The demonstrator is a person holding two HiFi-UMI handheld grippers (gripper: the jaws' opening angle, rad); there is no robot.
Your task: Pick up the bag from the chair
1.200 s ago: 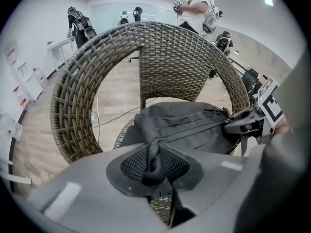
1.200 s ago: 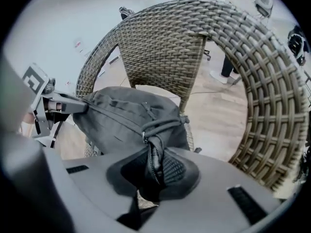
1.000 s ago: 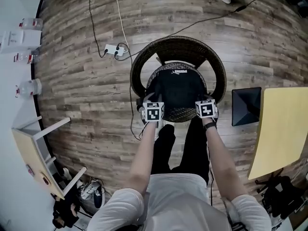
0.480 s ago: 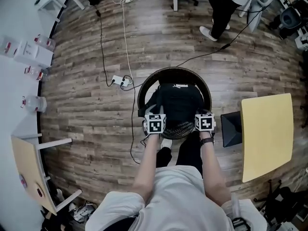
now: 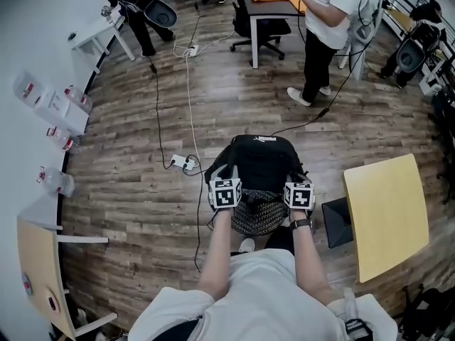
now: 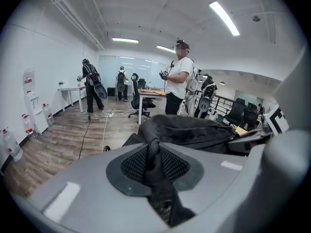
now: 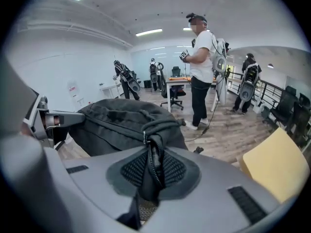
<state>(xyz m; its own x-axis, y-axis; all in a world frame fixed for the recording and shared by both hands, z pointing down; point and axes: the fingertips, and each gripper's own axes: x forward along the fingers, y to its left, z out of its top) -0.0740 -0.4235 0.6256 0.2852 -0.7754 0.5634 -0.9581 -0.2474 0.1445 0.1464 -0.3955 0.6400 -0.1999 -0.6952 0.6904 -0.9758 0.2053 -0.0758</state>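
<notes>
A black bag (image 5: 260,163) hangs in the air between my two grippers, lifted above the round wicker chair (image 5: 256,219). The left gripper (image 5: 226,192) is shut on a fold of black bag fabric (image 6: 154,154) at the bag's left side. The right gripper (image 5: 298,195) is shut on a strap with a zipper edge (image 7: 153,161) at the bag's right side. In both gripper views the bag's body (image 7: 121,123) bulges just beyond the jaws. Only the chair's woven seat shows below the bag in the head view.
A yellow table (image 5: 385,212) stands to the right with a dark box (image 5: 333,222) beside it. A power strip (image 5: 182,163) and cables lie on the wooden floor to the left. A person (image 5: 327,20) stands beyond the chair near a desk (image 5: 274,2). A white counter (image 5: 32,119) runs along the left.
Both grippers have risen with the bag, which has come up off the chair seat. The head view has tilted up, showing more of the room ahead.
</notes>
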